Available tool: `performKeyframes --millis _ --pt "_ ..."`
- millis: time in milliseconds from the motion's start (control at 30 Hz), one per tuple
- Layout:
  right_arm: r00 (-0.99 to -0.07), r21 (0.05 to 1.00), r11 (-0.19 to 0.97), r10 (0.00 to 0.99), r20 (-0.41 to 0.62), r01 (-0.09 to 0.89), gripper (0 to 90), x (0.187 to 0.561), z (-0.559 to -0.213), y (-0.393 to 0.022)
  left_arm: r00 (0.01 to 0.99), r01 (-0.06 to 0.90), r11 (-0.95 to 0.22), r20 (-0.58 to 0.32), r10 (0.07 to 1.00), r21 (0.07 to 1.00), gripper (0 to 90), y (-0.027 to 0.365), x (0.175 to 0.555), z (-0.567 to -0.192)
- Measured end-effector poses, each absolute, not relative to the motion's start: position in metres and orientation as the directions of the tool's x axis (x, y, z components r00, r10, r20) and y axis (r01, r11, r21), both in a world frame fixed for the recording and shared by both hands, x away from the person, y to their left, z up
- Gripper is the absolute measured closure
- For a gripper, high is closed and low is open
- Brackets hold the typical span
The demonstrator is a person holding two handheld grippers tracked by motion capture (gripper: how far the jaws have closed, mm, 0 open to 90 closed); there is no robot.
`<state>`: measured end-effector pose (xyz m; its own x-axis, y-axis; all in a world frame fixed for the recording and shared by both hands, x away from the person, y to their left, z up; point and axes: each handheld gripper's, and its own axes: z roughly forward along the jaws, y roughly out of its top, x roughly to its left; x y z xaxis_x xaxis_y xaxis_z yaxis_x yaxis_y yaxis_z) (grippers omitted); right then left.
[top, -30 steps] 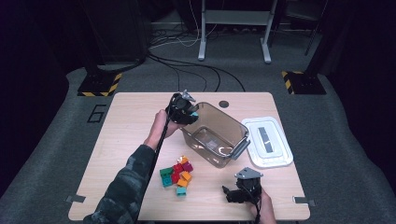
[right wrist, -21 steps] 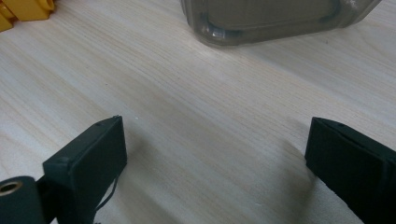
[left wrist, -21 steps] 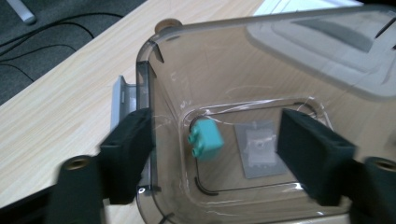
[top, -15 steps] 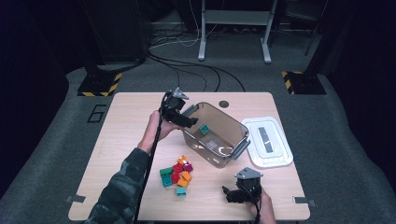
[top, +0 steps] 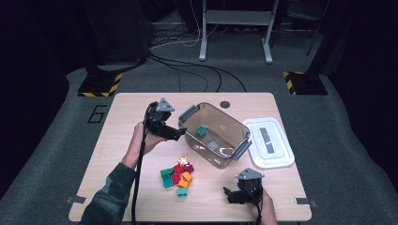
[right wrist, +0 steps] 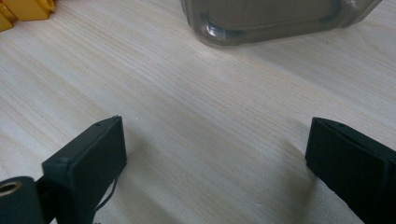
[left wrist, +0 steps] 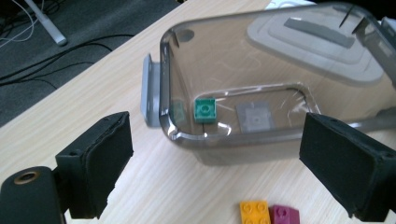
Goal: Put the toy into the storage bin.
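Clear plastic bin point(top: 220, 140) has one green brick point(top: 202, 131) inside, lid point(top: 270, 142) off beside it. Left gripper point(top: 177, 134) just opened, empty; right gripper point(top: 230, 196) released too.

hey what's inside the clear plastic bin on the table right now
One green brick lies on the floor of the clear bin, near its left end in the high view. A pale square label shows through the bottom. No other brick is visible inside; glare blurs the far corner.
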<state>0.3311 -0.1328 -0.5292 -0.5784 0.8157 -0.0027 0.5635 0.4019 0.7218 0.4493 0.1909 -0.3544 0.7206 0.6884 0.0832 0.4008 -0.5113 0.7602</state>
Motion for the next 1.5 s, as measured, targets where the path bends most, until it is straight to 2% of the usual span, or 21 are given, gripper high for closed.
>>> performKeyframes --millis 267,733,1233,1500 --pt "-0.58 0.721 0.403 0.815 -0.002 0.564 4.2 0.331 -0.529 -0.133 0.716 0.443 -0.51 0.051 0.696 0.737 5.0 0.209 0.439 -0.384" --pt "-0.581 0.72 0.407 0.814 -0.005 0.563 3.5 0.332 -0.529 -0.132 0.71 0.506 -0.507 -0.003 0.704 0.698 4.3 0.228 0.424 -0.434" --pt "-0.582 0.72 0.407 0.813 -0.006 0.562 3.5 0.332 -0.529 -0.133 0.706 0.563 -0.528 -0.038 0.707 0.636 1.4 0.23 0.41 -0.478" --pt "-0.582 0.72 0.407 0.813 -0.006 0.562 3.4 0.332 -0.529 -0.132 0.684 0.597 -0.527 -0.041 0.728 0.605 3.8 0.232 0.409 -0.496"
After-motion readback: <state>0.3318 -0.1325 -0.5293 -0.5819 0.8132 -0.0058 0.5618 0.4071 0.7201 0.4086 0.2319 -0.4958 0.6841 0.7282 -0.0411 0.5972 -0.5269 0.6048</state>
